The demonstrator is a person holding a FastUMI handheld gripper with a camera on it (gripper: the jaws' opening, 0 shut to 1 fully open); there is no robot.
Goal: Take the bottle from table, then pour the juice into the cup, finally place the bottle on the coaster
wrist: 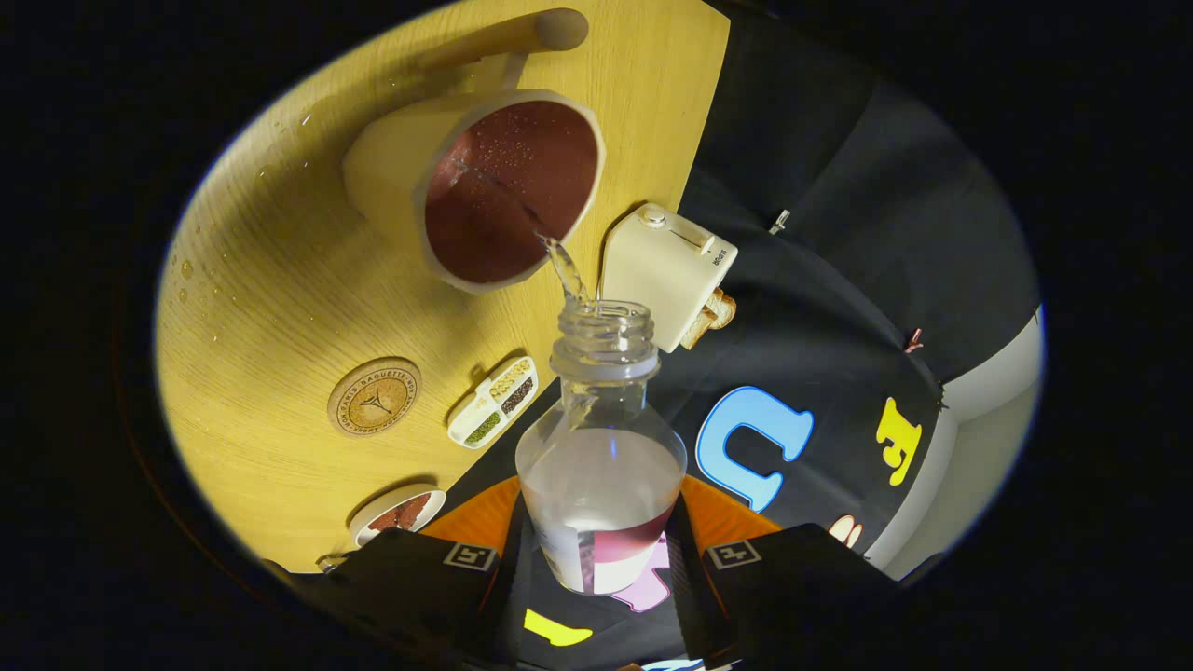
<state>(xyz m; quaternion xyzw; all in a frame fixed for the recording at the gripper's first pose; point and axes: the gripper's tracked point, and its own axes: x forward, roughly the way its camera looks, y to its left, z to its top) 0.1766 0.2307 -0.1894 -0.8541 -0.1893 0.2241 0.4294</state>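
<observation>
Clear plastic bottle (601, 447), uncapped and part full of pale liquid, sits clamped between both fingers of the gripper (596, 550), which press on its lower body and hold it tipped toward the table. A thin stream leaves its threaded neck and falls into the cream cup with a dark reddish inside (503, 191), which stands just beyond the bottle's mouth on the yellow wood-grain table (280, 280). Droplets speckle the cup's inner wall. Left of the bottle lies a round cork coaster (374, 397); a small white divided tray of seeds (493, 402) sits between them, a cream toaster holding bread (666, 270) right of the cup.
</observation>
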